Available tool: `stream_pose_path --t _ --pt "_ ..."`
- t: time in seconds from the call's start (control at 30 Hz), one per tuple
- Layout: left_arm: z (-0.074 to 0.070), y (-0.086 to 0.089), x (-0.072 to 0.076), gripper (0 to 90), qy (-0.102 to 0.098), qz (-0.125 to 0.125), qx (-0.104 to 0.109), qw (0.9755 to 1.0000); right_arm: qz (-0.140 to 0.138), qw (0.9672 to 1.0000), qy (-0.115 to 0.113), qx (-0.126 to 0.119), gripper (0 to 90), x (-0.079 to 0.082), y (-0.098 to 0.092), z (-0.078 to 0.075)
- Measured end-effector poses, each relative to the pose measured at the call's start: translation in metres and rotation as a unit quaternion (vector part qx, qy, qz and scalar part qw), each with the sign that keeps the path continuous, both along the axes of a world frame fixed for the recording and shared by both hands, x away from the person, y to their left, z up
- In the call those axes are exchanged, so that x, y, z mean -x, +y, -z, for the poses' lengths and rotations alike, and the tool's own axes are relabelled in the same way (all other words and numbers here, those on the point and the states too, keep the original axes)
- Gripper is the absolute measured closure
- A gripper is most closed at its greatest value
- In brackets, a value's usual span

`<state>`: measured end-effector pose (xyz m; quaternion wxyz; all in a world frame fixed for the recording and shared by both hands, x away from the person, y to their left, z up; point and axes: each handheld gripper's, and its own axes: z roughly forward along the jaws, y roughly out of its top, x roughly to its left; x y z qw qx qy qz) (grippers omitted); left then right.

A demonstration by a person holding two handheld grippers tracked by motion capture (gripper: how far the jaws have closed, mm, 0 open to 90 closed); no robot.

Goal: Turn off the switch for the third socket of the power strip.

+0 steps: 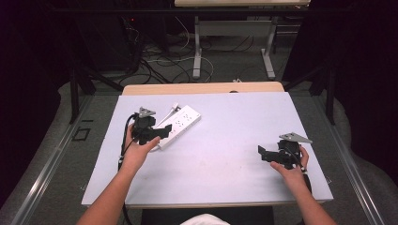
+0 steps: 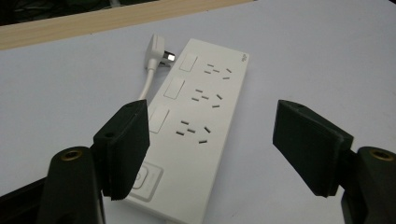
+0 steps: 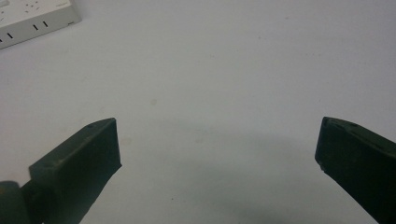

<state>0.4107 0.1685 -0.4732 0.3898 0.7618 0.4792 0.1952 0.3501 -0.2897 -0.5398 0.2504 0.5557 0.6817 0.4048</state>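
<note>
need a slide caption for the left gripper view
Left gripper open above a white power strip on the table, its plug lying beside the far end.

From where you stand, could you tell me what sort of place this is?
Probably a lab recording station: a white-topped table holding a power strip, dark curtains around it, and loose cables on the floor behind.

- Your worktop (image 1: 244,140) is pale, with a wooden far edge.
- Beyond it you see grey floor (image 1: 225,65), tangled cables (image 1: 164,65) and a second table's legs (image 1: 197,51).
- Dark curtains (image 1: 366,70) flank you.
</note>
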Motion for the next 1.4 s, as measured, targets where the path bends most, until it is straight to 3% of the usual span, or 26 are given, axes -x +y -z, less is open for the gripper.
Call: stream_pose_path --t 0.27,0.87,1.4 --pt "-0.004 -0.009 -0.012 28.3 0.005 0.0 0.017 0.9998 0.0 1.0 0.001 -0.001 0.0 0.0 0.0 0.0" --pt "-0.011 -0.033 -0.038 30.4 0.016 0.008 0.023 0.9996 -0.002 1.0 0.001 0.001 0.0 -0.001 0.0 0.001" --pt "-0.019 -0.049 -0.064 40.7 0.032 0.003 0.022 0.9993 -0.003 1.0 0.001 -0.001 0.0 -0.001 -0.001 0.001"
